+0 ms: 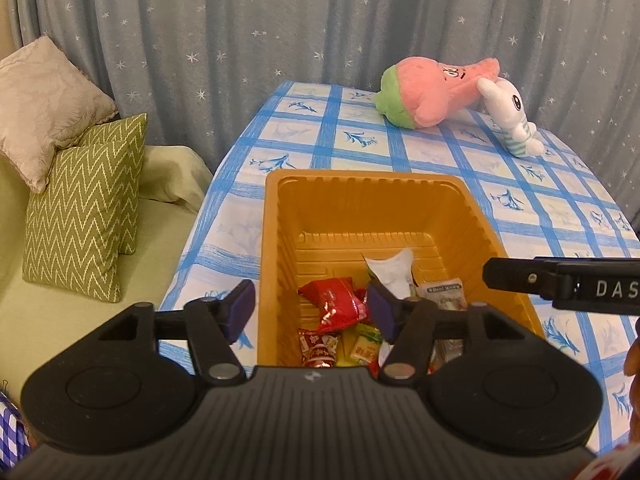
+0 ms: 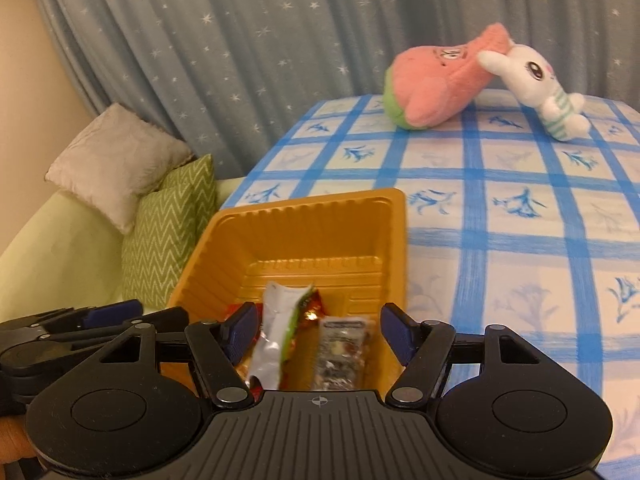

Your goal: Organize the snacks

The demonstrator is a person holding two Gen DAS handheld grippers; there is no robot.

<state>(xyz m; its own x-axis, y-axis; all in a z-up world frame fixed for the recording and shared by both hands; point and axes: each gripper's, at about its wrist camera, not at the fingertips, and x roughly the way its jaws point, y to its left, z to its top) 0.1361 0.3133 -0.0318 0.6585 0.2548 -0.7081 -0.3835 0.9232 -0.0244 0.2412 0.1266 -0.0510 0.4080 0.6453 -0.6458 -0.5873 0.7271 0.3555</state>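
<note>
An orange plastic tray stands on the blue-checked tablecloth and holds several snack packets. Among them are a red packet, a white one and a clear labelled one. My left gripper hangs open over the tray's near left part, one finger outside the left wall, nothing pressed between its pads. My right gripper is open over the tray. Under its gap lie a white-and-green packet and the clear packet, neither of them touched by the pads. Each gripper shows at the edge of the other's view.
A pink-and-green plush and a white rabbit plush lie at the table's far end. Left of the table is a green sofa with a zigzag cushion and a beige cushion. A starred curtain hangs behind.
</note>
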